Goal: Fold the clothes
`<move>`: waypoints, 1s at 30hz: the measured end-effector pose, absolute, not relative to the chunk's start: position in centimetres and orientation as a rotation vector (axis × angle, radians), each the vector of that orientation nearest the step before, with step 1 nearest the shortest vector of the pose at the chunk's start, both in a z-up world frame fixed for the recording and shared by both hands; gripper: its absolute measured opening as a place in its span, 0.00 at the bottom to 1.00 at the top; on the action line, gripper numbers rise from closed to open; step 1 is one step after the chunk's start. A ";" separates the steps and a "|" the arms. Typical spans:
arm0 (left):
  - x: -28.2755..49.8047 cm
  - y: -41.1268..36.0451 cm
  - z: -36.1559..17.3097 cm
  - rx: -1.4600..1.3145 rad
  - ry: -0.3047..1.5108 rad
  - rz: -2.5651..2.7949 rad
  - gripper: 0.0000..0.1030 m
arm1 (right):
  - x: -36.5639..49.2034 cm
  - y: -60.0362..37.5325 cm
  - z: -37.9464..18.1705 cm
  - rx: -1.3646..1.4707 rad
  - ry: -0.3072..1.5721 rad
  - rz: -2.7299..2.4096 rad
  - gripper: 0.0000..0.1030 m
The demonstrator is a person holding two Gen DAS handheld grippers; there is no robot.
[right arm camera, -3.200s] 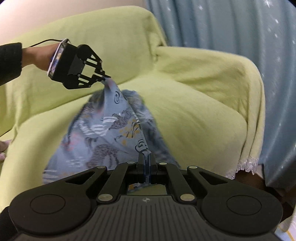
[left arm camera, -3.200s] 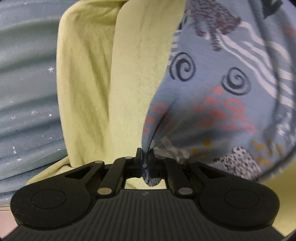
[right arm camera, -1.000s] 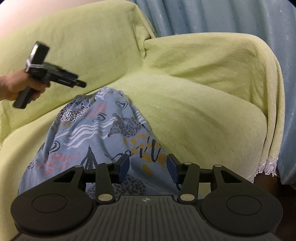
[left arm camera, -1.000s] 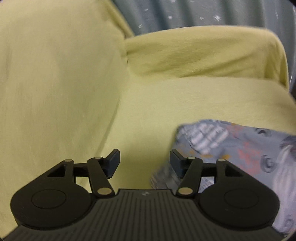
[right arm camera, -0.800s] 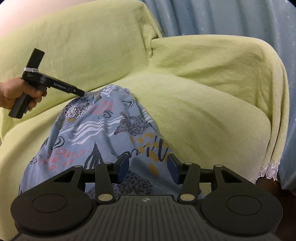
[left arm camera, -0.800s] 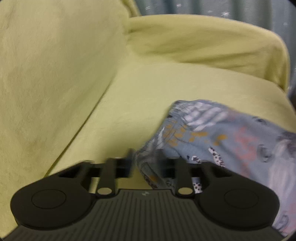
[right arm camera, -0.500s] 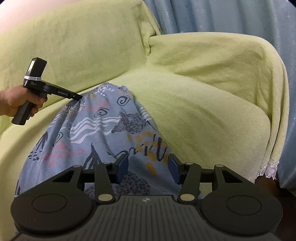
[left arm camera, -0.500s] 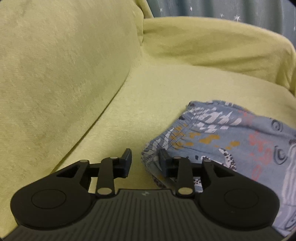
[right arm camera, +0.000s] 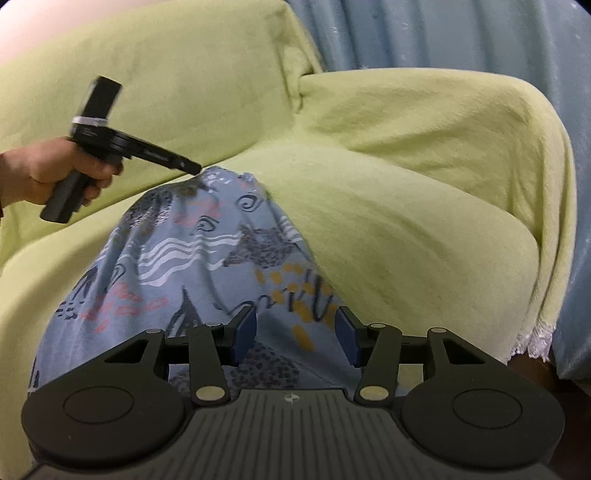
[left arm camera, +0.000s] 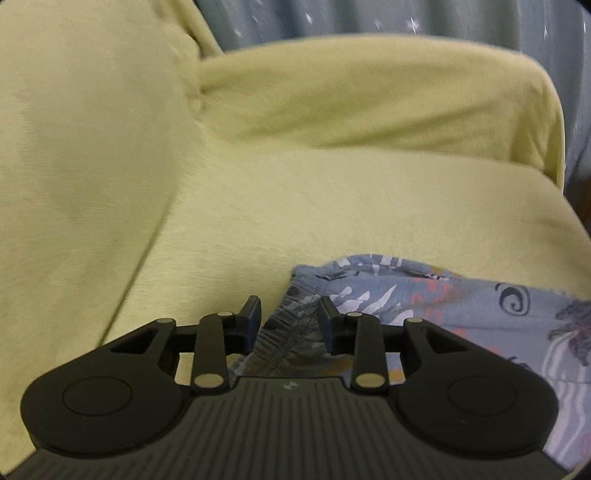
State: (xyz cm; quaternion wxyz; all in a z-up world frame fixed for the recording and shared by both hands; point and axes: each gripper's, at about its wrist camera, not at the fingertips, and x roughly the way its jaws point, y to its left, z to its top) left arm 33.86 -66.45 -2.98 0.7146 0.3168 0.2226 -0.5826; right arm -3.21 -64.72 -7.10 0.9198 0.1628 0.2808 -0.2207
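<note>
Left wrist view: left gripper (left arm camera: 289, 312) jaws apart, moderately wide, nothing clamped. Gathered corner of the patterned blue garment (left arm camera: 461, 310) sits between the fingers (left arm camera: 252, 314), not pinched. Garment spreads from there to the right across the seat of the green-covered sofa (left arm camera: 332, 206). Sofa backrest on the left, armrest behind, blue curtain (left arm camera: 369, 18) behind the armrest. Slight motion blur.

Right wrist view: right gripper (right arm camera: 295, 334) jaws wide apart, holding nothing, hovering over the near end of the garment (right arm camera: 207, 251). Garment lies flat on the sofa (right arm camera: 424, 229) seat, running away toward the backrest. At its far end the left gripper (right arm camera: 192, 168), held by a hand (right arm camera: 55, 175), tip at the garment's far edge; contact unclear. Curtain (right arm camera: 480, 37) right of the sofa.
</note>
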 end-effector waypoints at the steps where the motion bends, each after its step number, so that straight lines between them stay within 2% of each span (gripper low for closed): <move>1: 33.8 -66.7 -3.0 0.701 0.480 -1.290 0.27 | -3.4 -65.0 -7.2 0.346 0.574 -0.462 0.52; 2: 33.8 -66.9 -3.0 0.701 0.467 -1.290 0.25 | -3.5 -65.2 -7.2 0.357 0.569 -0.468 0.57; 3: 33.7 -67.1 -3.0 0.701 0.454 -1.289 0.16 | -3.7 -65.4 -7.3 0.368 0.565 -0.474 0.58; 4: 33.7 -67.3 -3.0 0.700 0.441 -1.289 0.02 | -3.8 -65.5 -7.3 0.380 0.562 -0.478 0.58; 5: 33.6 -67.5 -3.0 0.700 0.429 -1.288 0.00 | -3.8 -65.7 -7.5 0.392 0.568 -0.473 0.58; 9: 33.4 -68.3 -3.1 0.698 0.377 -1.286 0.00 | -3.5 -66.1 -7.9 0.398 0.579 -0.461 0.58; 12: 33.8 -68.6 -2.7 0.698 0.413 -1.303 0.00 | -3.3 -66.1 -7.9 0.385 0.576 -0.453 0.58; 14: 34.1 -68.7 -2.7 0.695 0.491 -1.360 0.08 | -3.2 -66.1 -8.0 0.377 0.573 -0.447 0.58; 16: 34.1 -68.7 -2.9 0.731 0.472 -1.342 0.33 | -3.0 -66.2 -8.0 0.369 0.571 -0.441 0.58; 18: 34.1 -68.7 -3.5 0.757 0.496 -1.346 0.33 | -3.0 -66.1 -8.1 0.370 0.572 -0.437 0.59; 21: 33.7 -68.7 -3.9 0.767 0.496 -1.364 0.17 | -2.7 -65.8 -8.1 0.361 0.580 -0.426 0.62; 22: 33.5 -68.7 -4.0 0.766 0.489 -1.372 0.14 | -2.6 -65.8 -8.1 0.358 0.582 -0.423 0.62; 28: 33.9 -68.6 -2.6 0.620 0.396 -1.350 0.11 | -2.2 -65.9 -8.2 0.343 0.574 -0.424 0.62; 30: 33.7 -69.3 -3.4 0.665 0.406 -1.327 0.12 | -2.1 -65.9 -8.2 0.341 0.570 -0.426 0.62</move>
